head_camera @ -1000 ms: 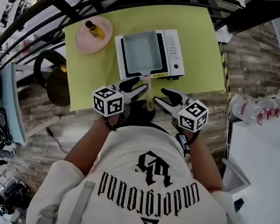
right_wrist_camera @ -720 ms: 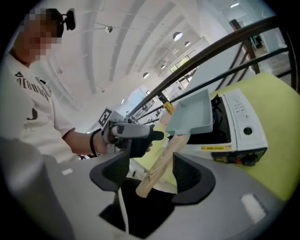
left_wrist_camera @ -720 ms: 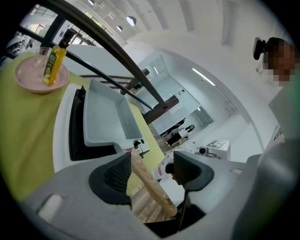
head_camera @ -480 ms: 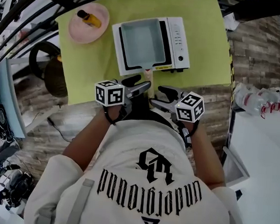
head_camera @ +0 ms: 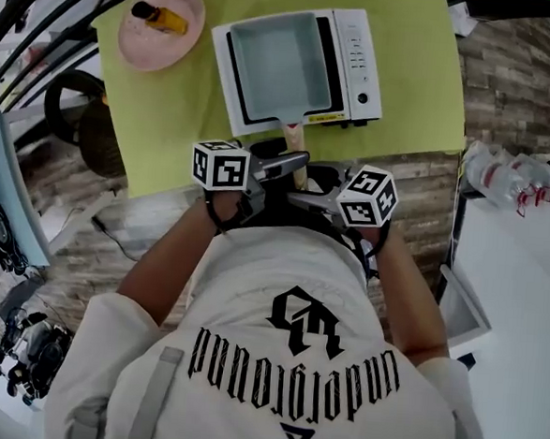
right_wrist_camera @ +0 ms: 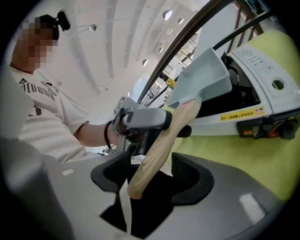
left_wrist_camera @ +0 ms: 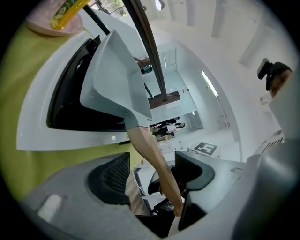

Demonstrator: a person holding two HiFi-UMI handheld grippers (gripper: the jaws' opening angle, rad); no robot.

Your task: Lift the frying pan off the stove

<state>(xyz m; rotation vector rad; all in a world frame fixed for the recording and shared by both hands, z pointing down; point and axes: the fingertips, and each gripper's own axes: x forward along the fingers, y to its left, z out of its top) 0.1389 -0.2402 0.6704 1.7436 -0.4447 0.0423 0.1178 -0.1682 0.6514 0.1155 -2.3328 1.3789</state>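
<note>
You bring your left gripper (head_camera: 281, 160) and right gripper (head_camera: 307, 186) in toward the frying pan's wooden handle (head_camera: 297, 138) from either side, so it now stands between both pairs of jaws, the left's spread wider, the right's closing without pressing.

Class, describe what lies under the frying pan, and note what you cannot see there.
The frying pan rests on the white stove, whose black top shows around it. Whatever lies directly beneath is covered.
</note>
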